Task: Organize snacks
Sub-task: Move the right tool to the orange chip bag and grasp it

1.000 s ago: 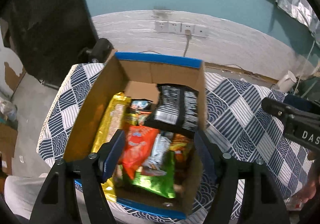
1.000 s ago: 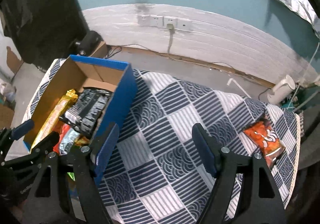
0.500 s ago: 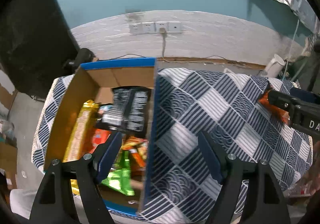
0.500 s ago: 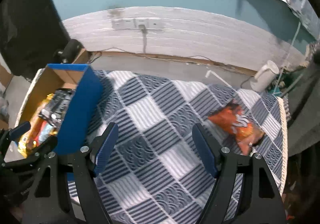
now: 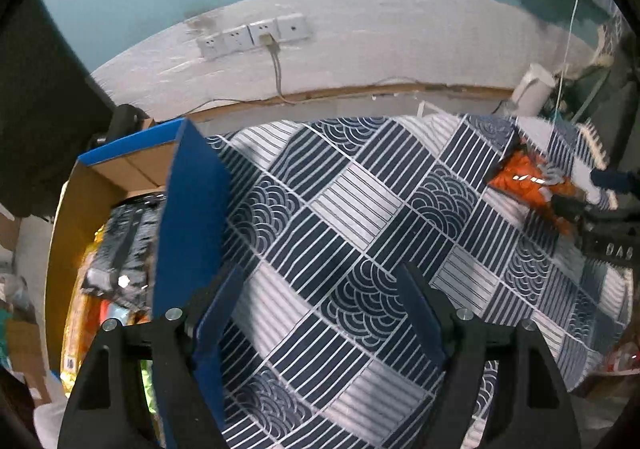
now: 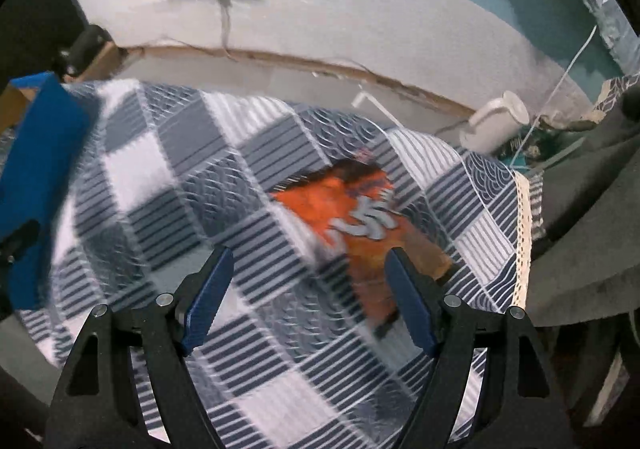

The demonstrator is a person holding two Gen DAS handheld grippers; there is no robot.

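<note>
A: Where is the snack that is not in the box?

B: The orange snack bag [image 6: 360,225] lies flat on the patterned tablecloth [image 5: 360,233], near the right edge of the table, where the lace trim [image 6: 524,249] hangs down. It is blurred in the right wrist view, but the white letters on it show.

A: And the right gripper [image 6: 308,297]?

B: It is above the cloth with its jaws spread wide. The bag lies under its right blue finger [image 6: 408,301] and partly between the two fingers, but I cannot see the pads pressing on it. It holds nothing.

A: What about the left gripper [image 5: 320,313]?

B: It is also released, and its jaws have just been opening. Between them there is only tablecloth. Its left finger [image 5: 218,313] stands just beside the blue outer wall of the cardboard box [image 5: 192,217].

A: Where does the box stand?

B: At the left edge of the table. Inside it I see a black packet [image 5: 124,233] and a gold one [image 5: 80,301] along the left wall; the other packets are too hidden to tell.
</note>
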